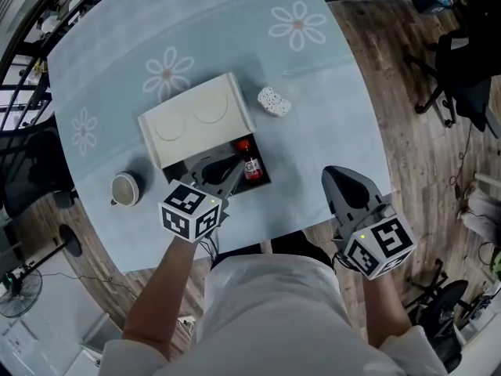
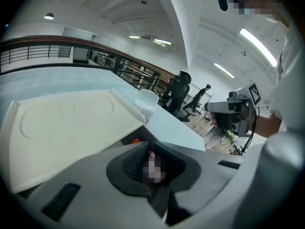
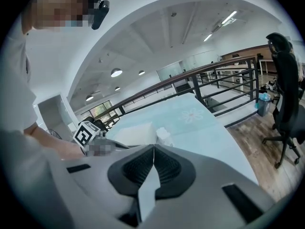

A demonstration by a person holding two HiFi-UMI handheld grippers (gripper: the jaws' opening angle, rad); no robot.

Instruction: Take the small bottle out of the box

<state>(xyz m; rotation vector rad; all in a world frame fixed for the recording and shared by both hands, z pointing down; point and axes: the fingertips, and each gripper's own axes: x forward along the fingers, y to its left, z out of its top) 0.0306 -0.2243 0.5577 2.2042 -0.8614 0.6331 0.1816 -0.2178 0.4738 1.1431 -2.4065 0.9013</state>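
Note:
A white box (image 1: 196,117) lies on the pale blue floral tablecloth (image 1: 329,92) with its flat lid (image 2: 71,123) swung back. The black inside (image 1: 266,177) of the box faces me. In it stands the small bottle (image 1: 251,165), dark with a red cap (image 2: 135,140). My left gripper (image 1: 225,167) hangs over the black inside just left of the bottle. Its jaws are shut with nothing between them, and the left gripper (image 2: 150,149) points at the box. My right gripper (image 1: 335,174) is shut and empty over the table's near right edge, and the right gripper (image 3: 153,147) is apart from the box.
A cup on a saucer (image 1: 124,189) stands left of the box, and a white speckled sponge (image 1: 274,102) lies behind its right corner. Black office chairs (image 1: 462,69) stand on the wooden floor at the right, and a floor fan (image 1: 19,288) at the lower left.

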